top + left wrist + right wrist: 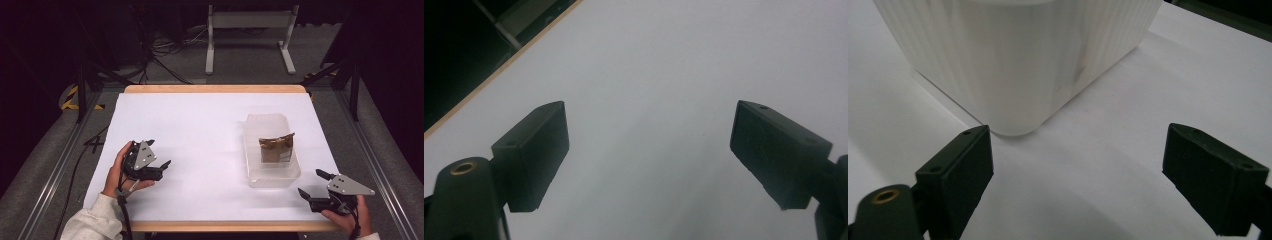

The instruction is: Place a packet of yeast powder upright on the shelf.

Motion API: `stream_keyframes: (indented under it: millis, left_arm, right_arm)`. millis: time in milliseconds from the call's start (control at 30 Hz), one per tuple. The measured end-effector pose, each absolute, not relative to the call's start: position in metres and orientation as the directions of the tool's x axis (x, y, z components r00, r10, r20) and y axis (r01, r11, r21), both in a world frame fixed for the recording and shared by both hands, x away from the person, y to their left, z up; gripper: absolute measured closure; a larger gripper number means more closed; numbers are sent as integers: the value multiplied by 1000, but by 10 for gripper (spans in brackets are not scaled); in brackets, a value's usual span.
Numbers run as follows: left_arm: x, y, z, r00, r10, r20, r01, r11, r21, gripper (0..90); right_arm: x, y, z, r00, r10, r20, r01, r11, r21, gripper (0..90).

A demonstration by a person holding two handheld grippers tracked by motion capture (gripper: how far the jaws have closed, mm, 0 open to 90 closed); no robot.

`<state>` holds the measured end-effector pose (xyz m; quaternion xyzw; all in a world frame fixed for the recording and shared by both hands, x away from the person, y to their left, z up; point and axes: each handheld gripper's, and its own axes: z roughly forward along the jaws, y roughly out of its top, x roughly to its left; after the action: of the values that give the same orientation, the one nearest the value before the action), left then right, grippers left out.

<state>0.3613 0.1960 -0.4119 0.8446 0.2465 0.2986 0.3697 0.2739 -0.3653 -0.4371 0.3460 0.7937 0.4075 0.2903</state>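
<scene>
A translucent white plastic bin (270,172) stands right of centre on the white table (200,135). A brown packet (275,147) stands upright inside it. My right gripper (312,183) is open near the front right corner of the table, just right of the bin. In the right gripper view its jaws (1075,150) point at the ribbed corner of the bin (1018,60), a short way off. My left gripper (159,154) is open at the left of the table, over bare white surface (649,75), with nothing between its fingers (531,150).
The table has a wooden edge (215,226) at front and back. Metal rails (60,165) run along both sides. A white stand (250,30) and loose cables (160,55) lie on the floor beyond the far edge.
</scene>
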Motion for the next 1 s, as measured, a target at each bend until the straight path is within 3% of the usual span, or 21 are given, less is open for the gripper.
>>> stream_keyframes:
  millis: [567,1000]
  left_arm:
    - [338,234,-430,650,699,300,250,-568,784,155]
    - [317,271,-447,590,782,201,313,-450,836,142]
  right_arm:
    - [279,-363,-435,-594,783,-185,299,429,853,130]
    - [280,-363,-434,-591,785,-188,294,426,856,128]
